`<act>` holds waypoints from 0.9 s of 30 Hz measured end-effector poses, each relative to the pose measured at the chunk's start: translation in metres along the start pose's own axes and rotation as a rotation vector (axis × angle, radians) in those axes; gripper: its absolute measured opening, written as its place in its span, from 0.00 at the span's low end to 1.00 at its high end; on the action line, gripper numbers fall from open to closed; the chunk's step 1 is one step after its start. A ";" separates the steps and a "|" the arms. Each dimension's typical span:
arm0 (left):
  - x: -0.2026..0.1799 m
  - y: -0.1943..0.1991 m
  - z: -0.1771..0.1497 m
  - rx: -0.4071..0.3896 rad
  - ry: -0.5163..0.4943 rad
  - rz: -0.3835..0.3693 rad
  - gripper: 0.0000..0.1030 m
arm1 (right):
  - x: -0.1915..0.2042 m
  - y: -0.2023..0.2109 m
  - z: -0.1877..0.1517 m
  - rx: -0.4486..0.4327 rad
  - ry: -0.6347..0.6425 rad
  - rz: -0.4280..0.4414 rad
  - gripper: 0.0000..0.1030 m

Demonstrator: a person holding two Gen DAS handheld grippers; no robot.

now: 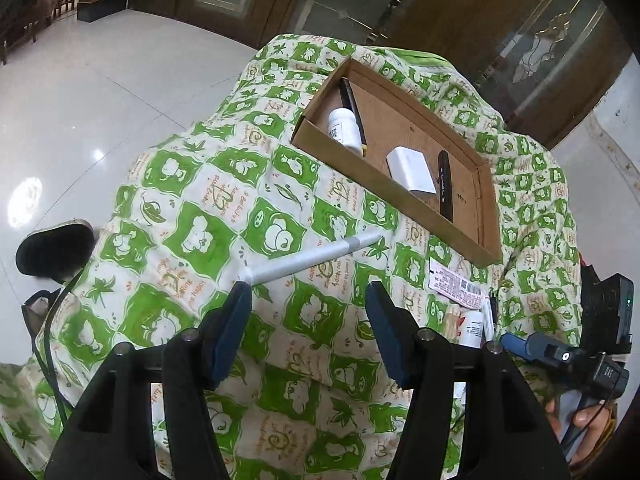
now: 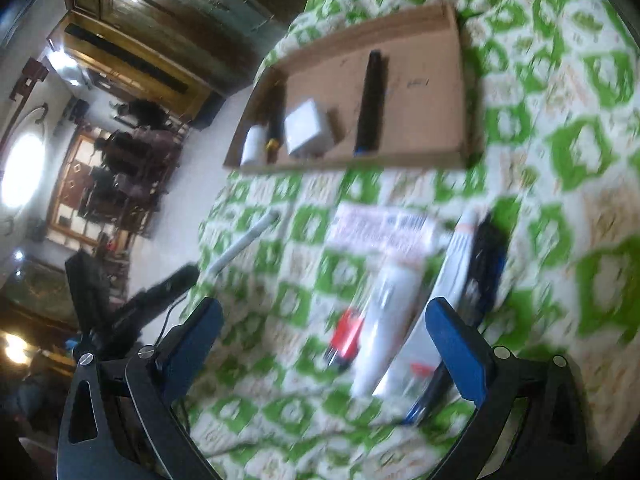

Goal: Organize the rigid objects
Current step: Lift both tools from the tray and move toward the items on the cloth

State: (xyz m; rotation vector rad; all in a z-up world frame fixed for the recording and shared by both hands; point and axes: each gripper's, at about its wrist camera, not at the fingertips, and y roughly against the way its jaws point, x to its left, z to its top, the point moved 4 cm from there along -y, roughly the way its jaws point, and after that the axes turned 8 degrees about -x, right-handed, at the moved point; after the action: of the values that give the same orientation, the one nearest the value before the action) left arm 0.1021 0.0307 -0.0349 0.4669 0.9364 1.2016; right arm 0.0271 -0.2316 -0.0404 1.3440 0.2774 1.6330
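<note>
A shallow cardboard tray lies on the green-and-white cloth and holds a white bottle, a black pen, a white box and a black bar. The tray also shows in the blurred right wrist view. A grey-white pen lies on the cloth just beyond my open, empty left gripper. My right gripper is open and empty above a cluster of tubes, a printed packet and a dark blue item.
The cloth-covered table drops off to a glossy tiled floor on the left. A black shoe lies on the floor. Wooden doors stand behind. The right gripper shows at the left view's right edge.
</note>
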 end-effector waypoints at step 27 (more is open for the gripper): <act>-0.004 0.001 -0.001 -0.010 0.004 -0.053 0.56 | -0.037 -0.050 0.002 0.130 -0.025 -0.348 0.78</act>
State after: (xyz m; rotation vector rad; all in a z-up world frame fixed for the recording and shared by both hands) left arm 0.1006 0.0269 -0.0334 0.4296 0.9406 1.1592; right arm 0.0515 -0.2358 -0.0972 1.3264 0.5773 1.3238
